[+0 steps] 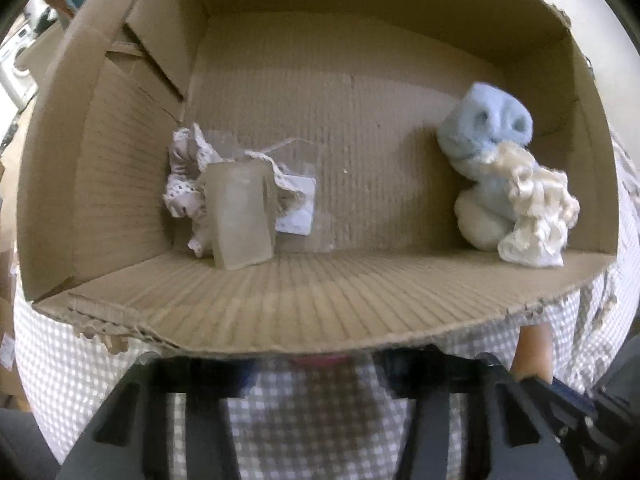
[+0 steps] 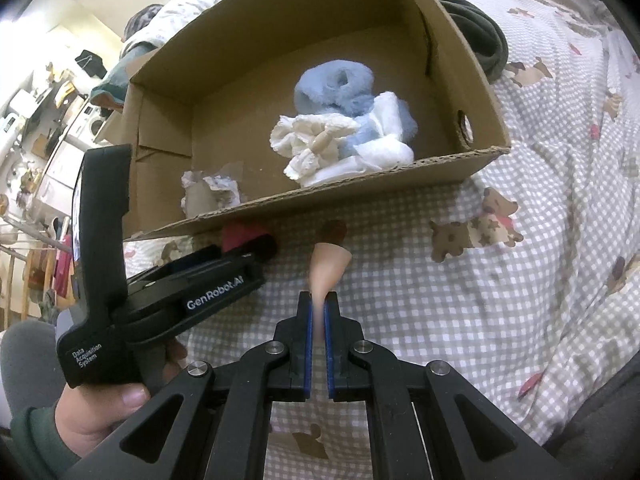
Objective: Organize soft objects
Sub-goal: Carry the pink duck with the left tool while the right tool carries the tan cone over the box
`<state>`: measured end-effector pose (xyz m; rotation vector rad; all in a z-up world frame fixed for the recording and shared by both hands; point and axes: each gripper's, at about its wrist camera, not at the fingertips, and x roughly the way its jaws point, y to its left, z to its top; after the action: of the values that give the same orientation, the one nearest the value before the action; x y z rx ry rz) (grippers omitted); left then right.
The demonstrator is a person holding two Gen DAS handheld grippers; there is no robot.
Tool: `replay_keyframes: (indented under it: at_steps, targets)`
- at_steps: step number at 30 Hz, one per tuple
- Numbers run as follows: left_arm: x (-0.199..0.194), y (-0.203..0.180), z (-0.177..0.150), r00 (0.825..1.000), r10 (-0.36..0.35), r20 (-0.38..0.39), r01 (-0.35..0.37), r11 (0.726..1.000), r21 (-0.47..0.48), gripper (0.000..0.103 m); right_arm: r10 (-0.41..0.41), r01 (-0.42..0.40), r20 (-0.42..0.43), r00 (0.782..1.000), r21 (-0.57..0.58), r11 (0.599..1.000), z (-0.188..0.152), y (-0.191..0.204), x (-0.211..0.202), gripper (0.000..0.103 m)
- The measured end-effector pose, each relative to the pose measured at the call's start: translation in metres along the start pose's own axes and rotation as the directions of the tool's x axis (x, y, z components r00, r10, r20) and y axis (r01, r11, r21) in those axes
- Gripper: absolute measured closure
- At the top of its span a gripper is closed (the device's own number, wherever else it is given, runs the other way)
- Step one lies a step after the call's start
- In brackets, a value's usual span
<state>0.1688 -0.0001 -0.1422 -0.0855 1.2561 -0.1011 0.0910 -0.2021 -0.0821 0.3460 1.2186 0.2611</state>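
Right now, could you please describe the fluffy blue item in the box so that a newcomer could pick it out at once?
Find the open cardboard box on the checked bedspread. Two bundles lie on its floor; go to the bigger one by the wall with the round hand hole. The fluffy blue item tops that pile, pale blue plush curled into a ring, unlike the cream ruffled fabric against it or the lace-trimmed cloth opposite.

Matt corrugated cardboard box (image 1: 304,300)

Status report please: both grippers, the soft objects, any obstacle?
Right gripper shut on peach piece. Left gripper state unclear. Blue fluffy item in cardboard box. Path clear.
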Motion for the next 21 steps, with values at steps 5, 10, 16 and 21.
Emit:
replay_keyframes:
  at_steps: [5, 10, 16, 21]
  targets:
    - [-0.016, -0.003, -0.025, 1.000, 0.009, -0.026, -0.009, 1.000, -0.015, 0.062, -0.002, 0.002, 0.003, 1.000, 0.000, 1.000, 0.000, -0.002, -0.002, 0.096]
    - [-0.036, -0.013, -0.057, 0.995, 0.100, -0.029, -0.099, 0.994, 0.035, 0.062, 0.014, -0.013, 0.018, 1.000, -0.023, 1.000, -0.001, 0.004, -0.007, 0.096]
    - [-0.071, -0.015, -0.075, 0.990, 0.140, 0.037, -0.140, 0.990, 0.013, 0.062, 0.031, -0.027, 0.053, 0.998, -0.075, 0.997, -0.004, 0.017, -0.015, 0.096]
    - [-0.097, -0.014, -0.088, 0.982, 0.147, 0.122, -0.147, 0.989, -0.007, 0.062, 0.065, -0.052, 0.110, 0.992, -0.118, 0.992, -0.004, 0.025, -0.031, 0.096]
